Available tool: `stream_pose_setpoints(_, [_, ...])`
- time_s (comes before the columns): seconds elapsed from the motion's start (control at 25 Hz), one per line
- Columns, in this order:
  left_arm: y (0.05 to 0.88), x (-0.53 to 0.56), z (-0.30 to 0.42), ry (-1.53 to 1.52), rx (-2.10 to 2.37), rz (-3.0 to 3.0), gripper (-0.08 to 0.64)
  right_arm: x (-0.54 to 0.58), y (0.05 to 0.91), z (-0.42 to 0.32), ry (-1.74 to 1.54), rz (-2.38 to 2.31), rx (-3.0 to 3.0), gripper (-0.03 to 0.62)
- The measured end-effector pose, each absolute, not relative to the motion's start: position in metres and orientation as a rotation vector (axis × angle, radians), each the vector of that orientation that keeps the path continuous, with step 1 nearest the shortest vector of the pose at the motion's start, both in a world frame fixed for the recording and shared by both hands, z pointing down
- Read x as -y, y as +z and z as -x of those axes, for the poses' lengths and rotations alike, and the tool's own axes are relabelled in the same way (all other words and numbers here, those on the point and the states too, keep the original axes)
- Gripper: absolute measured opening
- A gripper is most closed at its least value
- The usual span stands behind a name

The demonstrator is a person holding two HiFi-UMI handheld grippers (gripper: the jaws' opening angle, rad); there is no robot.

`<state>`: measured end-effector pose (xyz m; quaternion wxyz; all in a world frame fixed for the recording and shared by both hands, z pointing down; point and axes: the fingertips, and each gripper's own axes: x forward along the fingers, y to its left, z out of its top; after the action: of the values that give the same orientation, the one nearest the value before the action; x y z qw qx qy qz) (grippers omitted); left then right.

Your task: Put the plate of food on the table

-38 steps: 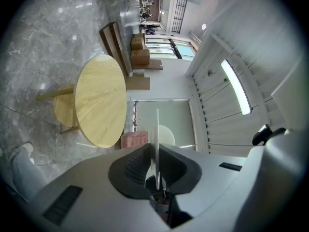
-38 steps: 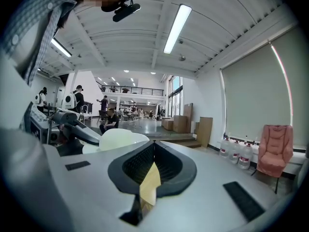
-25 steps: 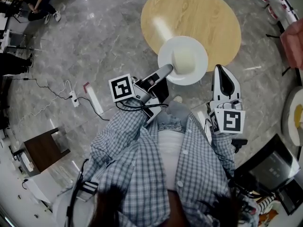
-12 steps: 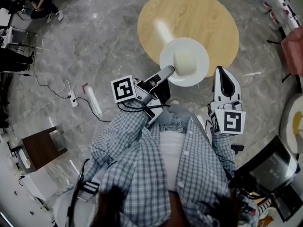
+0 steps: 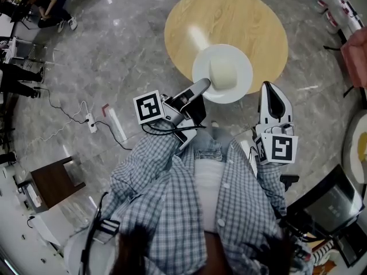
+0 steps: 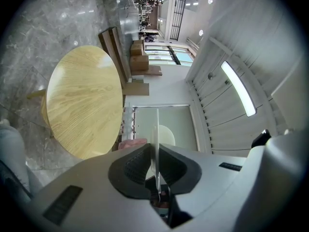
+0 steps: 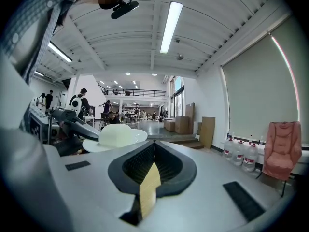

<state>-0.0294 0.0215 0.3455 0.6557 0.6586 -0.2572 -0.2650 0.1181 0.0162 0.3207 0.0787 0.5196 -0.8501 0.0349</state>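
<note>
A white plate with a pale block of food hangs level over the near edge of the round wooden table. My left gripper is shut on the plate's near-left rim. In the left gripper view the plate runs edge-on between the jaws, with the table off to the left. My right gripper is shut and empty, over the floor to the right of the plate. The right gripper view shows the plate from the side, beyond the closed right gripper.
A power strip with cables lies on the marble floor at the left. A dark wooden stool stands at lower left and a pink chair at the right edge. Water bottles and people at desks are farther off.
Almost nothing: the head view has drifted slightly, and the plate stays in the left gripper over the table's near edge. The right gripper has not moved.
</note>
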Motion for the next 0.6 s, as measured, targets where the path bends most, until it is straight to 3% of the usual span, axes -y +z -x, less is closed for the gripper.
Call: stream_pose_setpoints(0.6, [0.357, 0.021, 0.014, -0.535, 0.531, -1.457, 0.031, 0.013, 0.331, -0.146, 0.159, -1.644, 2.406, 0.006])
